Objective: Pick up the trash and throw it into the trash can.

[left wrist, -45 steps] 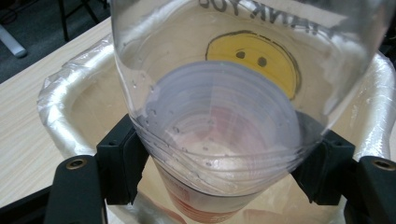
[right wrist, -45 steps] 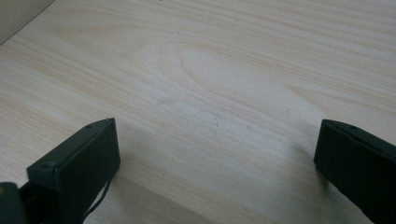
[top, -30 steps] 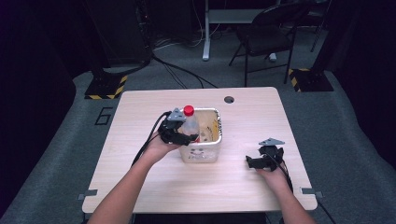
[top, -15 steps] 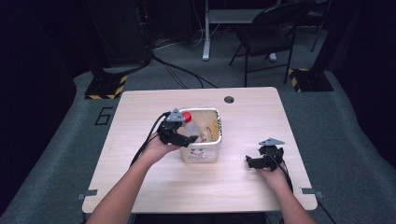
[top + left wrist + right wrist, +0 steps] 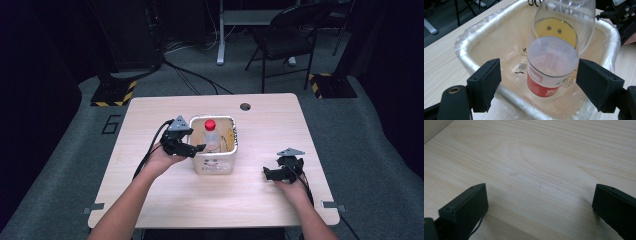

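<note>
A pale wooden table (image 5: 260, 195) spreads out in front of you, with your forearms coming in from its near edge. At its centre sits a white square bin (image 5: 216, 164), lined with a clear plastic bag and printed inside with a yellow smiley face (image 5: 556, 31). Standing in the bin, leaning against its far wall, is a clear plastic bottle (image 5: 211, 137) with a red cap and a red-and-white label; the left gripper view shows it (image 5: 554, 60) resting on the bin's floor. Your left gripper (image 5: 194, 148) hangs at the bin's left rim, pointing in toward the bottle. Its jaws have just been opening: the black pads (image 5: 487, 80) now stand clear on either side of the bottle, which lies between them without being pressed. Your right gripper (image 5: 272, 174) rests on the table well to the right of the bin, near the front edge. Its jaws are spread wide apart, with bare wood grain (image 5: 536, 170) between them.
</note>
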